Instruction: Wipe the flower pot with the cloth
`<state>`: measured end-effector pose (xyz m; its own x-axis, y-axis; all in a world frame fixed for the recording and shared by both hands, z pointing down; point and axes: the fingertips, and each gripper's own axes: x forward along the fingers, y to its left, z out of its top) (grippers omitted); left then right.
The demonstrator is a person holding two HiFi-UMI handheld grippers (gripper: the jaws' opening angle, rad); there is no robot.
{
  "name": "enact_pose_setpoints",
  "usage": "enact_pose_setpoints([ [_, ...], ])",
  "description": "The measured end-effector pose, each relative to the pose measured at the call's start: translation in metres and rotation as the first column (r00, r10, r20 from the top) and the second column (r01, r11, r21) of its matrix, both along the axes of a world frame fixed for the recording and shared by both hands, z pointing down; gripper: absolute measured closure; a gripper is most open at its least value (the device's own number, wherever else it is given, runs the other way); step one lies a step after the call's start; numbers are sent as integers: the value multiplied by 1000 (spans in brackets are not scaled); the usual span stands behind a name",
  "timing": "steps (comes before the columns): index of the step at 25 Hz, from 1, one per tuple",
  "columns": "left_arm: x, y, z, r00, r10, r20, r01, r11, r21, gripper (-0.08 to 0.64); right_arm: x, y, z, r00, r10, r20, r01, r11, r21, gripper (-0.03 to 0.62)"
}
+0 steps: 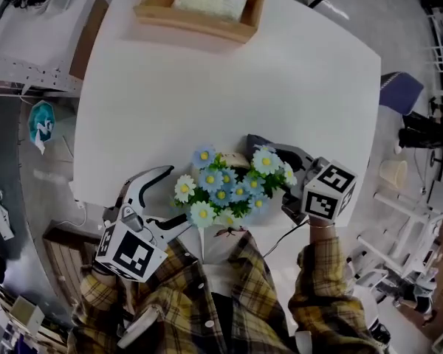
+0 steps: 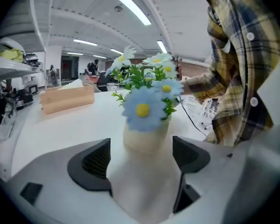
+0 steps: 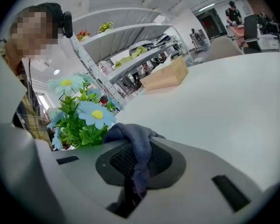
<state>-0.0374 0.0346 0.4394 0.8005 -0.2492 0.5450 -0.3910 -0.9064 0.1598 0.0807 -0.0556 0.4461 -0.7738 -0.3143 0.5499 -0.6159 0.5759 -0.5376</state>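
A cream flower pot [image 2: 146,139] with blue and white daisies [image 1: 229,186] stands near the front edge of the white table [image 1: 280,72]. My left gripper [image 1: 173,201] is open at the pot's left; in the left gripper view [image 2: 142,160] the pot sits just beyond and between the two pads, untouched. My right gripper [image 1: 272,152] is at the flowers' right and far side, shut on a grey-blue cloth [image 3: 133,136]. The cloth [image 1: 257,141] bunches out by the blooms. In the head view the flowers hide the pot's body.
A wooden tray [image 1: 199,17] with a white item in it stands at the table's far edge, also in the left gripper view [image 2: 67,98]. A thin cable [image 1: 280,238] hangs off the front edge. Shelving [image 3: 130,36] stands beyond the table.
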Motion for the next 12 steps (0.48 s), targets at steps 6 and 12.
enact_pose_setpoints([
  [6,1,9,-13,970,-229,-76,226,973,-46,144,-1,39,1,980,196,-19,-197,980,-25,566],
  [12,15,6,-24,949,-287,-127,285,958,-39,144,-2,64,2,923,385,-19,-386,921,-52,566],
])
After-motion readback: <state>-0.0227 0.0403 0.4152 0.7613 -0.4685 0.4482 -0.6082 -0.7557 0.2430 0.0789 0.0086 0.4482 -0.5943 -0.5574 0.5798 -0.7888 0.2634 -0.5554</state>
